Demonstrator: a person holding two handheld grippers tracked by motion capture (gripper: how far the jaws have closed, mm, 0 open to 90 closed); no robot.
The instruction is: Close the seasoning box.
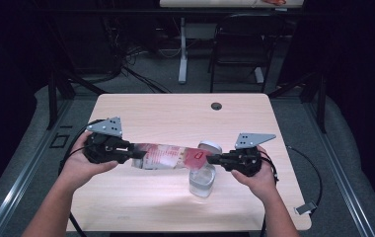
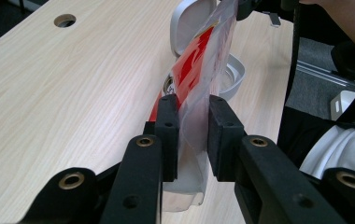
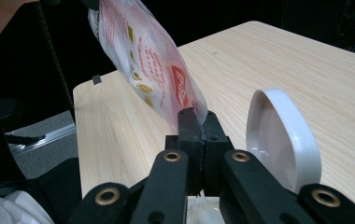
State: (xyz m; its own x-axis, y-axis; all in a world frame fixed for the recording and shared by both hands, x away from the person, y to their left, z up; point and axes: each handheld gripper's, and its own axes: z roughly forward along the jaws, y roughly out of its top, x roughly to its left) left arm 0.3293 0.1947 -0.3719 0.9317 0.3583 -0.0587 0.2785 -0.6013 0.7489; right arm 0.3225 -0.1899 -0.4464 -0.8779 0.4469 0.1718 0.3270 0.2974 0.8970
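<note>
A clear plastic bag [image 1: 168, 156] printed in red hangs level above the table, stretched between my two grippers. My left gripper [image 1: 138, 154] is shut on its left end; in the left gripper view the bag [image 2: 203, 60] runs away from the pads of this gripper [image 2: 193, 105]. My right gripper [image 1: 210, 159] is shut on the bag's red right end, the jaws tight together in the right gripper view [image 3: 198, 116] with the bag [image 3: 143, 60] rising beyond. Under the right end stands a clear container [image 1: 203, 180] with its white hinged lid [image 1: 209, 146] [image 3: 280, 135] flipped up.
The light wooden table [image 1: 166, 113] has a round cable hole [image 1: 216, 105] near its far edge. A black chair [image 1: 240, 44] and a desk leg stand beyond the table. Cables trail off both sides, and a small clip [image 1: 304, 209] lies at the right edge.
</note>
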